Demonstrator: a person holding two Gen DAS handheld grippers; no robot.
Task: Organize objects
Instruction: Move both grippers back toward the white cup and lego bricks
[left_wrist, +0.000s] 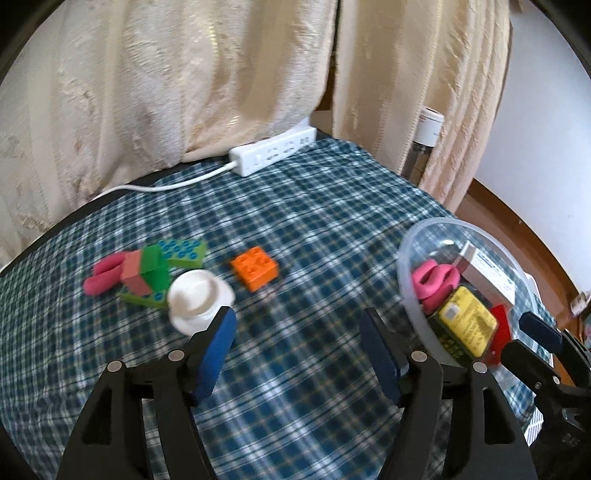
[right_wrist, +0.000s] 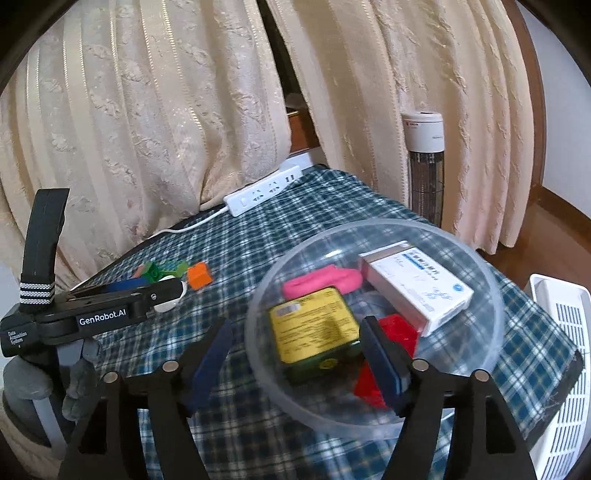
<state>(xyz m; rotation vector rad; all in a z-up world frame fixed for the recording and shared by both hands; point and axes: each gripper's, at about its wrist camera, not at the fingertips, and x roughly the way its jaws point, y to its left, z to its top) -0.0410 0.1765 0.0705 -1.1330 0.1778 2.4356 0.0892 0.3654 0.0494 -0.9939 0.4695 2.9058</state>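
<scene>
A clear plastic bowl (right_wrist: 373, 222) stands on the checked cloth. In it lie a yellow box (right_wrist: 314, 328), a white carton (right_wrist: 417, 284), a pink piece (right_wrist: 321, 278) and a red brick (right_wrist: 400, 330). My right gripper (right_wrist: 297, 350) hangs open over the bowl's near side; its pads press on nothing. My left gripper (left_wrist: 299, 343) is open above bare cloth. A white hat-shaped piece (left_wrist: 199, 295) lies just beyond its left finger. Further off sit an orange brick (left_wrist: 255, 267), joined green bricks (left_wrist: 159, 273) and a pink piece (left_wrist: 101, 278). The bowl (left_wrist: 402, 266) is to the right.
A white power strip (left_wrist: 273, 151) and its cable lie at the table's far edge under cream curtains. A tower fan (right_wrist: 424, 166) stands behind the table. A white slatted crate (right_wrist: 561, 350) sits off the right edge. A person's grey-gloved hand (right_wrist: 79, 384) holds the left gripper.
</scene>
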